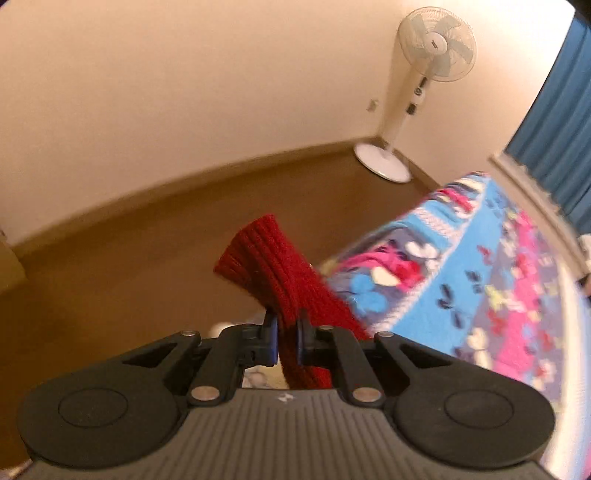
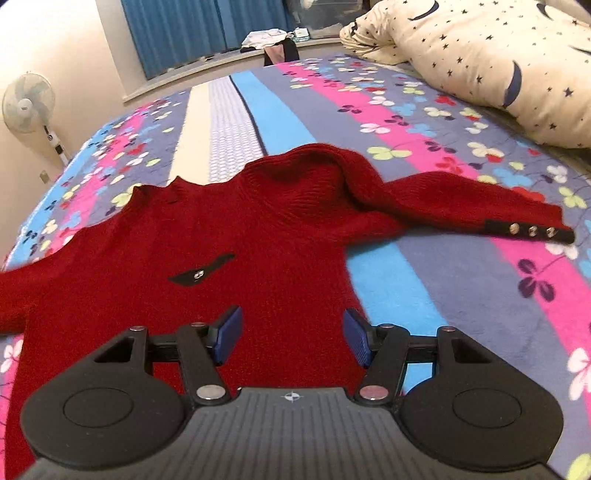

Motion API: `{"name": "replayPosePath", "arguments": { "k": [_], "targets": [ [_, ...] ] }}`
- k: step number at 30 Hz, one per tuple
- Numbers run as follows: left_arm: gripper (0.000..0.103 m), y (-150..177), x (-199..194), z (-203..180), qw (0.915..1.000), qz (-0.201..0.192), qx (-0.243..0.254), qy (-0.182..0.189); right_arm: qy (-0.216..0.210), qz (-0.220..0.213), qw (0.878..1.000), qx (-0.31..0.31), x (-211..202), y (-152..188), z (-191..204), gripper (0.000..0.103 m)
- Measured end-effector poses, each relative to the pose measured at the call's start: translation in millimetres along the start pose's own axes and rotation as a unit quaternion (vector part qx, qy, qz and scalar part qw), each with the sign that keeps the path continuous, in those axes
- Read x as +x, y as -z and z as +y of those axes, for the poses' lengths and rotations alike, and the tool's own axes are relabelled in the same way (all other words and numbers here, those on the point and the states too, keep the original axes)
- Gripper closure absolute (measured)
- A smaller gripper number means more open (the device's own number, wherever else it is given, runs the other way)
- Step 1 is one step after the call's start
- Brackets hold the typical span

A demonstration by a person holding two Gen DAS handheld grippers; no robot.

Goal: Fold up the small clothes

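Observation:
A small dark red knit sweater (image 2: 236, 236) lies spread on the floral bedspread (image 2: 461, 280), neck away from me. Its right sleeve (image 2: 472, 210) stretches to the right, with a black cuff tab and three metal buttons. My right gripper (image 2: 291, 338) is open and empty just above the sweater's lower body. My left gripper (image 1: 287, 339) is shut on the ribbed red cuff of the other sleeve (image 1: 269, 258) and holds it up at the bed's edge, over the floor.
A standing fan (image 1: 413, 92) is in the room corner on the brown floor (image 1: 129, 258). A star-patterned duvet (image 2: 498, 62) lies at the bed's far right. Blue curtains (image 2: 192, 33) and a window ledge with loose items are beyond the bed.

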State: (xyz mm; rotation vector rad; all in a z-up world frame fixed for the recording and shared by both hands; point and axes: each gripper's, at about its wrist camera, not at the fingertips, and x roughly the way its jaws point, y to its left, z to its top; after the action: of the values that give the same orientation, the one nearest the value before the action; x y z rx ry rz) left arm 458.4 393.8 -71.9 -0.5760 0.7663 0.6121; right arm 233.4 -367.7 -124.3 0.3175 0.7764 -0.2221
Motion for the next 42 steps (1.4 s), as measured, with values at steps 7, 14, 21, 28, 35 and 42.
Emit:
{"name": "replayPosePath", "arguments": {
  "k": [7, 14, 21, 28, 35, 42],
  "targets": [
    [0.094, 27.4, -18.5, -66.0, 0.9972, -0.007, 0.074, -0.007, -0.017, 0.012, 0.998, 0.056, 13.6, 13.6, -14.3, 0.041],
    [0.094, 93.4, -107.3, -223.9, 0.9727, -0.023, 0.19, 0.131, -0.04, -0.023, 0.995, 0.085, 21.2, 21.4, -36.2, 0.041],
    [0.091, 277.4, -179.7, -387.8, 0.8989, 0.05, 0.308, 0.308, -0.079, -0.078, 0.982, 0.154, 37.8, 31.5, -67.5, 0.041],
    [0.005, 455.4, -133.5, -400.0, 0.8479, 0.172, 0.43, 0.259, -0.08, -0.09, 0.967, 0.223, 50.2, 30.5, -116.7, 0.041],
    [0.002, 351.7, -73.4, -295.3, 0.9279, 0.074, 0.329, 0.16, -0.118, -0.104, 0.957, 0.243, 55.2, 22.2, -118.5, 0.04],
    [0.002, 307.4, 15.3, -279.9, 0.9407, 0.072, 0.329, 0.037, -0.122, -0.101, 0.963, 0.216, 60.0, 24.5, -102.8, 0.04]
  ]
}}
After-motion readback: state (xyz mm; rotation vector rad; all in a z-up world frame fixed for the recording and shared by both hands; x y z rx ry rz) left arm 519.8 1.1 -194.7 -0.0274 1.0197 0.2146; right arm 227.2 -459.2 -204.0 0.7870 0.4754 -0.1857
